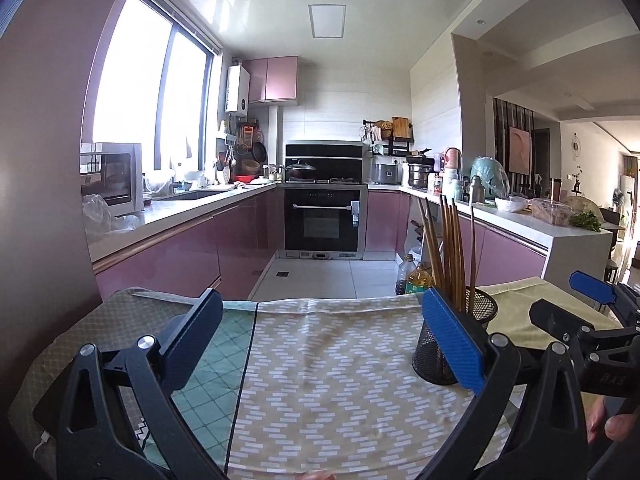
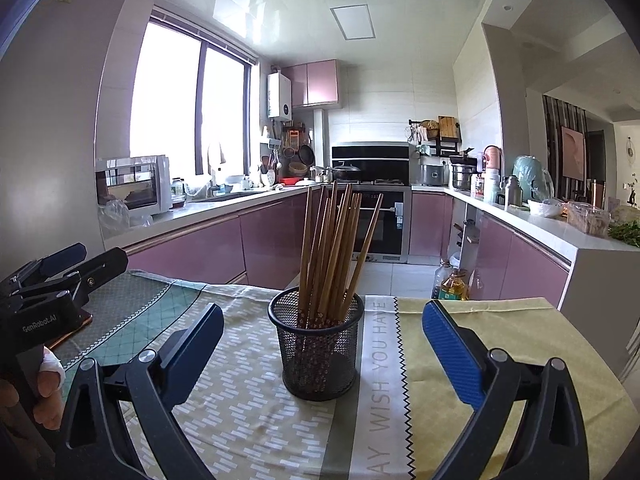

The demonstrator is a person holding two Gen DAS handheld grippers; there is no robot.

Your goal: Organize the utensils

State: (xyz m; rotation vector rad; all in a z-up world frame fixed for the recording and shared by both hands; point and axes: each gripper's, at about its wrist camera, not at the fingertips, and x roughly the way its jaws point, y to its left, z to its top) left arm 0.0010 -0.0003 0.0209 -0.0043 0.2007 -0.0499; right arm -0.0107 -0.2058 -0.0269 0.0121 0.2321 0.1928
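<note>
Two blue fingers (image 1: 200,328) of the left gripper (image 1: 324,332) spread wide in the left wrist view, nothing but patterned tablecloth (image 1: 340,368) between them. Just behind the right-hand finger, partly hidden by its pad: black mesh holder (image 1: 482,312) standing upright on the cloth, brown chopsticks (image 1: 450,248) rising out of it and fanning slightly. Beyond that finger again, at the picture's right edge: right gripper (image 1: 588,300), near the holder but apart from it, with a bit of a hand (image 1: 610,420) below on the handle. Ahead of the fingertips, past the table's far edge: pink kitchen cabinets (image 1: 180,256), a built-in oven (image 1: 324,224) and oil bottles (image 1: 416,276) on the floor. Same holder (image 2: 318,344) in the right wrist view, now centred between the right gripper's (image 2: 324,332) fingers (image 2: 452,356), both spread wide and clear of the mesh on either side, touching nothing. Chopsticks (image 2: 336,248) bundled inside, leaning a little toward the right-hand finger, patterned ends down at the bottom. Under the holder, the tablecloth (image 2: 240,392), with a strip of printed lettering running just right of it. Outside the left-hand finger, at the frame's edge: left gripper (image 2: 60,268) and the hand (image 2: 48,384) holding it, well apart from the holder.
</note>
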